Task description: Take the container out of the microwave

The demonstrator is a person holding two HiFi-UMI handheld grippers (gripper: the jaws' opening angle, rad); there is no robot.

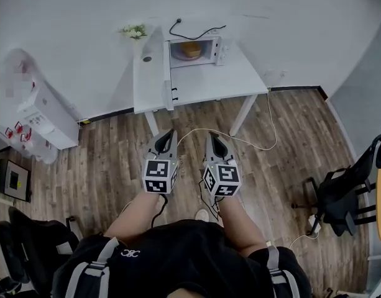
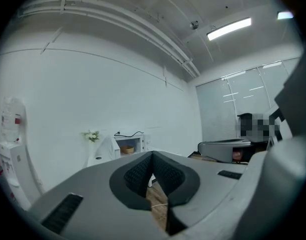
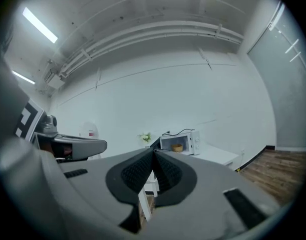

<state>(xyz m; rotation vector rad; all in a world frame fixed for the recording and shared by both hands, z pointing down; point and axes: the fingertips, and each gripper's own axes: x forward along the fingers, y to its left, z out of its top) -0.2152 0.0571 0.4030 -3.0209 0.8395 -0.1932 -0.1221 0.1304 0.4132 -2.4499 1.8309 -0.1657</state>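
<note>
The left gripper [image 1: 167,140] and the right gripper [image 1: 215,143] both have their jaws pressed shut, holding nothing. The container [image 1: 190,49] sits inside the open microwave [image 1: 220,52], far away. Shut jaws might only shove it deeper or tip it.

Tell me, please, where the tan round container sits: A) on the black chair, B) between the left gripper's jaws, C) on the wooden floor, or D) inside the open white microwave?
D: the tan round container shows inside the open white microwave on the white table.
</note>
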